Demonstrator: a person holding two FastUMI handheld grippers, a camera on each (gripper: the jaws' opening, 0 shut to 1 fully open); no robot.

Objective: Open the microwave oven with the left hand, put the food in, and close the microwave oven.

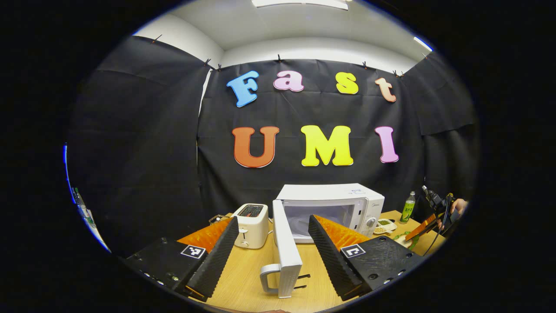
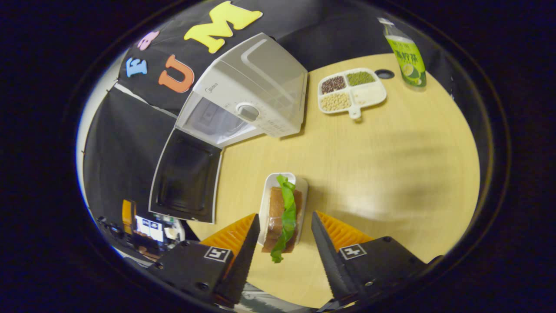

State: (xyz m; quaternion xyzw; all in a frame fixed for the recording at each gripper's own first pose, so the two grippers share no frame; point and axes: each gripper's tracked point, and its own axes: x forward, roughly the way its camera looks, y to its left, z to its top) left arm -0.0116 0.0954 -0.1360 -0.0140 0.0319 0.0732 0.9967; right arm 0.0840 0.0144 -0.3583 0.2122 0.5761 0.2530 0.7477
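Microwave oven (image 1: 332,211) at frame centre has its door (image 1: 286,252) swung open; the food (image 2: 282,213) sits low-centre on the counter (image 2: 382,174), between spread right jaws, ungripped; left jaws open; loading and closing remain.

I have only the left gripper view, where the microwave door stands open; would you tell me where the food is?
Observer: A sandwich with lettuce lies in a white tray on the table, near the open door.
Operator: Is the right gripper holding it?
Observer: Not yet; the right gripper has its jaws open on either side of the tray.
Operator: Is anything else nearby?
Observer: A four-compartment dish of beans and grains sits beside the microwave, apart from the tray.
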